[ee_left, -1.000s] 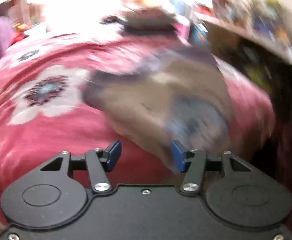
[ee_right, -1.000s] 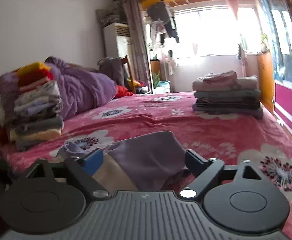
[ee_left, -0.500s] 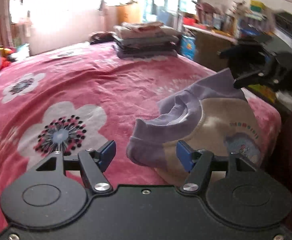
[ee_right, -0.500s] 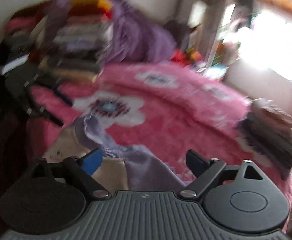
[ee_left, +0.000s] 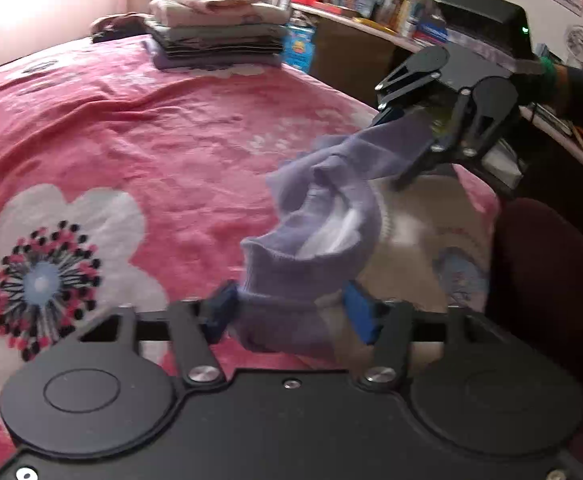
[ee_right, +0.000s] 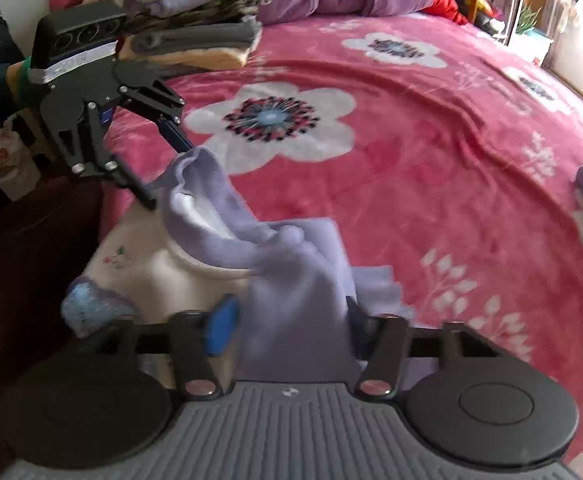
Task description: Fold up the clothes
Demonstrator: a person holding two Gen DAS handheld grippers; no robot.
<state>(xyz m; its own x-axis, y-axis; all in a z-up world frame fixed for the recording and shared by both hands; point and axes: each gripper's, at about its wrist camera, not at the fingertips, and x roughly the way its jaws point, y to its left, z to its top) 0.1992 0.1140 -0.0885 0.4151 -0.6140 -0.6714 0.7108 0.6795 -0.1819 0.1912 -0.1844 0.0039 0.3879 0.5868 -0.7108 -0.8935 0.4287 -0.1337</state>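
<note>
Counted: one lilac-and-cream garment [ee_left: 323, 216] at 3 o'clock on one pink flowered blanket [ee_left: 163, 136], two grippers, left gripper [ee_left: 287, 312] and right gripper [ee_right: 287, 324], plus two folded stacks, one [ee_left: 215, 28] at 12, another [ee_right: 199, 20] at 11.

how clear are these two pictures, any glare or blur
Left wrist view: window at top left blown out white, purple shirt fairly sharp, edges bent by the fisheye. Right wrist view: cloth by the jaws smeared with motion blur, glare at the right window, bedspread flowers clear.

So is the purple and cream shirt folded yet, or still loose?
Still loose. The shirt hangs bunched between the left tool and right tool, collar rumpled, its cream body draped at the edge of the pink bedspread.
</note>
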